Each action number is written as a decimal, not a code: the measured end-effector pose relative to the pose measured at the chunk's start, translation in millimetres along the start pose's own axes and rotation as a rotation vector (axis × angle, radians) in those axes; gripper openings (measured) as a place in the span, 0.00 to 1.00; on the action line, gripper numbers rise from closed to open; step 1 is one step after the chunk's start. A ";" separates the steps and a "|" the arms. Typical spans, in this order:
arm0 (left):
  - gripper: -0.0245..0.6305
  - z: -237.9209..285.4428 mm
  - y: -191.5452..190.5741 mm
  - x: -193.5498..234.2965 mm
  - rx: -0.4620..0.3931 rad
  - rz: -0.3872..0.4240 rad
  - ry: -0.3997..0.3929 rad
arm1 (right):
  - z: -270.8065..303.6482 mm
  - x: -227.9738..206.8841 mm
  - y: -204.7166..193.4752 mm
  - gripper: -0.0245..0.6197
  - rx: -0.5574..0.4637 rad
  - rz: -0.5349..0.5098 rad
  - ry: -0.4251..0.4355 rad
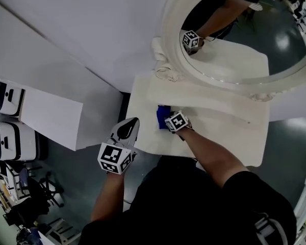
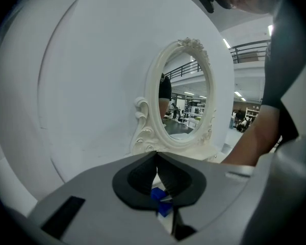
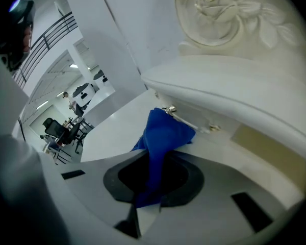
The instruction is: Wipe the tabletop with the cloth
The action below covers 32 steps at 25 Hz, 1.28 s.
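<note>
The cloth is clamped in the right gripper on the tabletop's left part, just beside the mirror base. The left gripper is held at the left edge, jaws together on nothing. The cloth could be snagged on the metal fitting it touches, and so be pulled from the jaws.

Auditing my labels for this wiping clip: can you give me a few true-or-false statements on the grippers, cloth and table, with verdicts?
1. The right gripper is shut on the blue cloth. True.
2. The left gripper pinches a corner of the cloth. False: its jaws are together on nothing, away from the cloth.
3. The cloth is over the left part of the white tabletop. True.
4. The mirror behind the tabletop is square. False: it is oval, in an ornate frame.
</note>
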State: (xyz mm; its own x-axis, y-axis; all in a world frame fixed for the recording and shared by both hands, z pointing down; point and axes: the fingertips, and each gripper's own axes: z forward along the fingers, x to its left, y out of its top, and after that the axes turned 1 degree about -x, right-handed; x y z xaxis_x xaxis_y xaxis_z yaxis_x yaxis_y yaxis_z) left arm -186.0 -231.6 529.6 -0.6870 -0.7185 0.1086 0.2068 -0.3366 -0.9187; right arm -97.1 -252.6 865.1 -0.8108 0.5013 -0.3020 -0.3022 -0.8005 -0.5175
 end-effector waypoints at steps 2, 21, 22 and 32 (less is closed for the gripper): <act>0.06 11.6 4.5 -15.9 0.001 0.012 -0.027 | -14.2 -14.7 -11.9 0.10 -0.005 0.017 -0.016; 0.06 111.5 30.5 -178.7 0.020 0.114 -0.288 | -163.6 -168.4 -154.0 0.10 -0.042 0.220 -0.213; 0.06 116.0 31.9 -186.5 0.021 0.119 -0.301 | -172.4 -176.1 -162.6 0.10 -0.042 0.231 -0.224; 0.06 152.5 38.5 -256.7 0.026 0.160 -0.415 | -254.5 -245.3 -249.8 0.10 -0.035 0.334 -0.341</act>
State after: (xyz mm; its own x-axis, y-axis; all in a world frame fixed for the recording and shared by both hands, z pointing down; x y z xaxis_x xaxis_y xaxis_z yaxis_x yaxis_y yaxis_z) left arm 104.6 -153.0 524.3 -0.3086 -0.9444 0.1137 0.3091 -0.2126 -0.9270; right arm 304.9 -92.0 864.7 -0.9808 0.0774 -0.1791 0.0151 -0.8852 -0.4650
